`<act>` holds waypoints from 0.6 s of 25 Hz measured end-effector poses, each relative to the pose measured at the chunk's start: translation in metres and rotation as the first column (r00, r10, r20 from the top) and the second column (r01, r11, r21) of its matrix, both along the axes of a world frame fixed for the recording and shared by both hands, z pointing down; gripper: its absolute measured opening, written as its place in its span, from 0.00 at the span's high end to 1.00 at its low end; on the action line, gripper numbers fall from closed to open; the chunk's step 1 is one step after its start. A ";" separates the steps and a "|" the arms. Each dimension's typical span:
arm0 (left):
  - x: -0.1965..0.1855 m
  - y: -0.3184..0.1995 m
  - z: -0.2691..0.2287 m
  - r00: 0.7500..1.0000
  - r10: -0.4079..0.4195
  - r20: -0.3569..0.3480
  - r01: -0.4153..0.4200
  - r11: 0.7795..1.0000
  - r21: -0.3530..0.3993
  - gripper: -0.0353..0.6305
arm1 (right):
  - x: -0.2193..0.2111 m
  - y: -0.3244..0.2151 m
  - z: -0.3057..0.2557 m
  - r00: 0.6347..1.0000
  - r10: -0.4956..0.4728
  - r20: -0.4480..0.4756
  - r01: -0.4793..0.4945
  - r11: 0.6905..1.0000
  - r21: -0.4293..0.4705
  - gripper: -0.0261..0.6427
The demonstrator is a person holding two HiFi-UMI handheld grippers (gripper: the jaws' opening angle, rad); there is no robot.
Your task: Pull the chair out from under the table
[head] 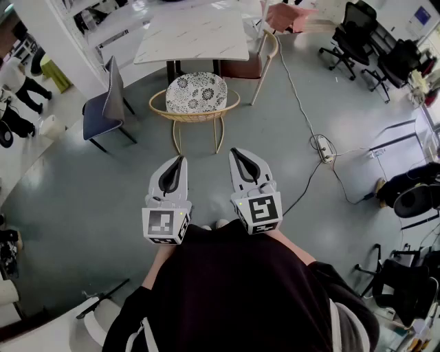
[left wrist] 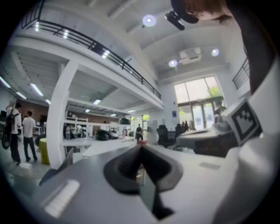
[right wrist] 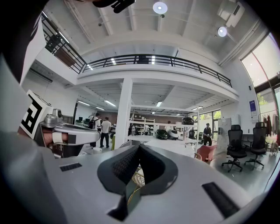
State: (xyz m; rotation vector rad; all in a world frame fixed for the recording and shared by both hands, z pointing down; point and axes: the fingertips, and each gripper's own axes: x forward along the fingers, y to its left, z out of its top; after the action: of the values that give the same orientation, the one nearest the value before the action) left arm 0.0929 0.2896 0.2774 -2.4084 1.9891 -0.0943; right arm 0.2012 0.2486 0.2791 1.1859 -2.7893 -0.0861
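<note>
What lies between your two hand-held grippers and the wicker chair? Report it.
Only bare grey floor: in the head view nothing lies between the left hand-held gripper, the right hand-held gripper and the wicker chair.

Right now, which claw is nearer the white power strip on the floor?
Right. The right claw lies left of the power strip; the left claw sits farther left.

- Bright, even white light; ceiling lamps (right wrist: 160,7) glaring high above the right claw (right wrist: 140,148).
- Blown-out windows (left wrist: 197,94) beyond the left claw (left wrist: 140,146), rightward.
- Heavy fisheye bending, black corners; nearest claw surfaces blurred.
</note>
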 end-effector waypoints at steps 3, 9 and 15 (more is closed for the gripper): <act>0.000 -0.003 0.006 1.000 -0.004 -0.004 0.004 1.000 -0.006 0.94 | 0.001 -0.004 0.004 1.000 0.006 0.008 -0.006 1.000 0.004 0.93; -0.014 -0.025 0.020 1.000 0.000 -0.021 -0.001 1.000 -0.025 0.94 | -0.012 -0.030 0.010 1.000 0.010 0.027 -0.010 1.000 0.013 0.93; -0.060 -0.087 0.037 1.000 0.025 0.008 -0.025 0.999 -0.032 0.94 | -0.044 -0.094 0.032 0.998 0.070 0.008 -0.069 0.997 -0.016 0.93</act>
State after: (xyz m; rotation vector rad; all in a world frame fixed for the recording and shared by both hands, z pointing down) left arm 0.0331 0.2029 0.3146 -2.4475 1.9684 -0.1369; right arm 0.1575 0.1550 0.3106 1.2812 -2.7476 -0.0540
